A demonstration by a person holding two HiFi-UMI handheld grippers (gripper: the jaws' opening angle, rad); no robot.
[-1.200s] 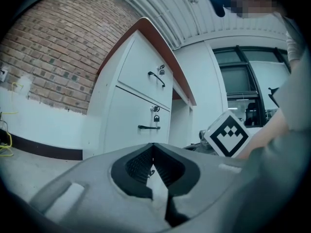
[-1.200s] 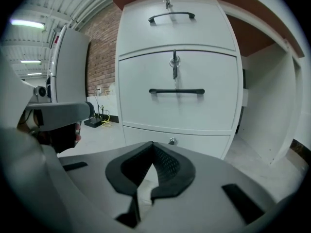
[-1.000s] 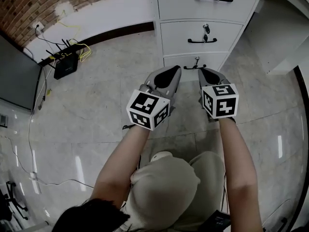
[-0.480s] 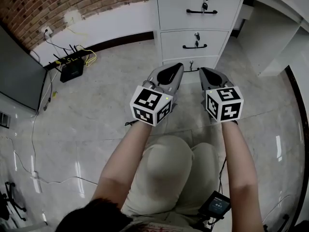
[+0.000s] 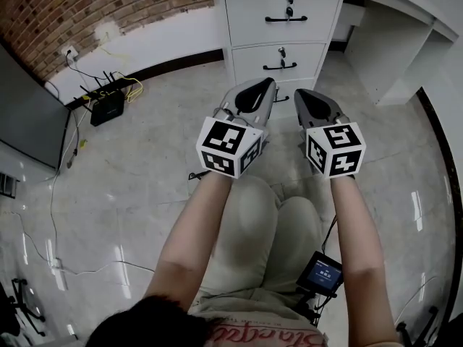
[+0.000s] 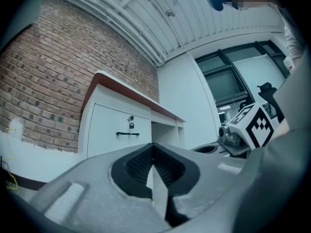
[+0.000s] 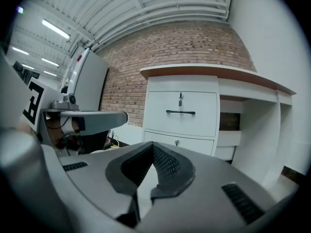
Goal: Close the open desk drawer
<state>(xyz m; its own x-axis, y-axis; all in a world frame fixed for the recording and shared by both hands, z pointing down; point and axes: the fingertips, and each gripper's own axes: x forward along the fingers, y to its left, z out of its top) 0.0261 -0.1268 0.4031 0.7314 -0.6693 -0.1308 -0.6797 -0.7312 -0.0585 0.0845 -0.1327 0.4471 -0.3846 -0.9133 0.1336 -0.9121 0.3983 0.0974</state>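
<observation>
The white desk's drawer stack [image 5: 281, 31] stands at the top of the head view. Its top drawer [image 5: 282, 6] and second drawer [image 5: 278, 58] sit flush, each with a black handle and a key. The lowest drawer is mostly hidden behind my grippers. My left gripper [image 5: 266, 87] and right gripper [image 5: 304, 97] hang side by side in front of the stack, touching nothing. Both are shut and empty. The left gripper [image 6: 152, 148] points level at the top drawer [image 6: 121, 130]. The right gripper [image 7: 152, 145] faces the same drawer [image 7: 181, 111] and the one below [image 7: 177, 142].
A black router [image 5: 106, 107] with yellow cables lies by the brick wall [image 5: 94, 6] at the left. A dark panel [image 5: 25, 121] leans at the far left. The desk's knee space [image 5: 391, 42] opens right of the drawers. A small screen device [image 5: 320, 273] hangs at the person's waist.
Both grippers have risen together, still shut and side by side. The person has straightened up from a crouch, and the drawer stack has slid toward the top of the head view.
</observation>
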